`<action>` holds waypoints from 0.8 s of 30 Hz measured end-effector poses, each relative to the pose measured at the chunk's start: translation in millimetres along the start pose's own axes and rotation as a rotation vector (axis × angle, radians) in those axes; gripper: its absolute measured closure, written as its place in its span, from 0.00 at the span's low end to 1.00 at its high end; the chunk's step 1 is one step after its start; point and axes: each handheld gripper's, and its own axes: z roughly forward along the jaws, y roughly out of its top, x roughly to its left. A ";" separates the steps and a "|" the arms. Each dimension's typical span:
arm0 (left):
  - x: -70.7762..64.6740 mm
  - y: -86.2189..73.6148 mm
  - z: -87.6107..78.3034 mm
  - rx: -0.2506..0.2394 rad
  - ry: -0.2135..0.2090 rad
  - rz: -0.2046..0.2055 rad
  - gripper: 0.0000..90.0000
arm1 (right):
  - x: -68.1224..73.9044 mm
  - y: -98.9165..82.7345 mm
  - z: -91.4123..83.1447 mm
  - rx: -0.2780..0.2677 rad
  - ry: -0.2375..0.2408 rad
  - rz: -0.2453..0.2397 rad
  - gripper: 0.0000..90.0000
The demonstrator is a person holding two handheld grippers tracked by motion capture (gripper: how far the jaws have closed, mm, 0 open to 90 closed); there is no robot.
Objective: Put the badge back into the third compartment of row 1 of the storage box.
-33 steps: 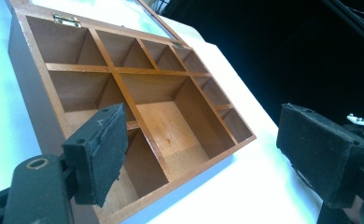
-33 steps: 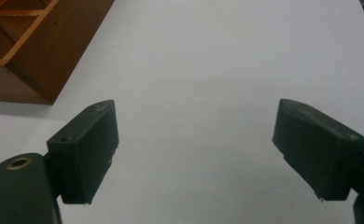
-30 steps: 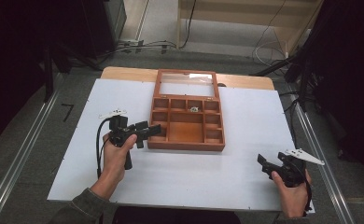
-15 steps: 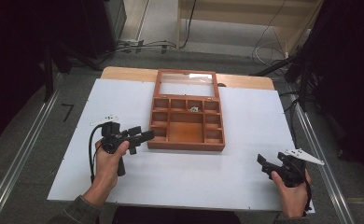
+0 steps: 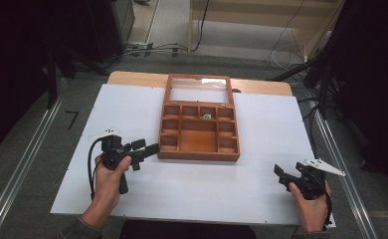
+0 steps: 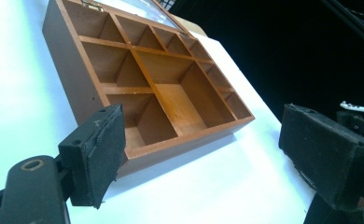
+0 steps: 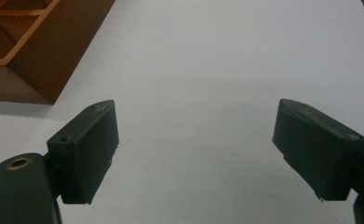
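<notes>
A brown wooden compartment box lies on the middle of the white table, its glass lid laid open at the far side. A small object rests in one far compartment. My left gripper hovers just left of the box's near-left corner, pointing at it. In the left gripper view the left gripper is open and empty, with the box ahead of it. My right gripper is near the table's front right corner. In the right gripper view the right gripper is open over bare table, with a box corner at upper left.
A tan wooden strip borders the table's far edge. Metal rails run along the floor on both sides. Cables lie on the floor beyond the table. Dark curtains stand at left and right.
My left gripper has drawn back a little to the left, away from the box's side. The right gripper has stayed put.
</notes>
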 end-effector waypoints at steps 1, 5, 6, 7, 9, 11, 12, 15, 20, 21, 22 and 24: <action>0.1 -0.8 -1.2 0.000 0.000 0.000 0.17 | 0.1 0.0 -0.1 -0.001 0.000 0.000 0.14; 1.2 -4.8 -5.1 0.004 0.003 -0.006 0.17 | 0.0 0.0 -0.3 -0.001 0.000 0.002 0.14; 1.7 -5.8 -6.2 0.005 0.003 -0.007 0.17 | -0.1 0.0 -0.5 0.000 0.000 0.003 0.14; 2.2 -6.7 -7.4 0.005 0.005 -0.009 0.17 | -0.1 -0.1 -0.4 -0.001 0.001 0.002 0.14; 2.8 -8.5 -9.9 0.004 0.008 -0.009 0.17 | 0.0 -0.1 -0.4 -0.001 0.000 0.000 0.14; 4.0 -10.3 -12.9 0.004 0.012 -0.010 0.17 | 0.2 -0.1 -0.3 -0.001 0.002 -0.001 0.14; 4.3 -11.2 -14.5 0.005 0.013 -0.011 0.17 | 0.2 -0.1 -0.3 -0.001 0.001 -0.001 0.14; 5.1 -14.0 -19.0 0.000 0.016 -0.016 0.17 | 0.3 -0.1 -0.2 0.000 0.001 0.000 0.14; 6.2 -17.3 -25.9 0.000 0.022 -0.019 0.17 | 0.8 -0.1 0.1 0.000 0.002 -0.002 0.14; 6.4 -17.8 -26.9 0.000 0.022 -0.018 0.17 | 0.9 -0.1 0.2 0.000 0.002 -0.002 0.14; 6.4 -18.2 -27.8 -0.002 0.023 -0.021 0.16 | 0.9 -0.2 0.3 0.000 0.002 -0.003 0.14; 6.6 -18.9 -30.0 -0.003 0.025 -0.021 0.16 | 0.9 -0.2 0.4 0.000 0.002 -0.003 0.14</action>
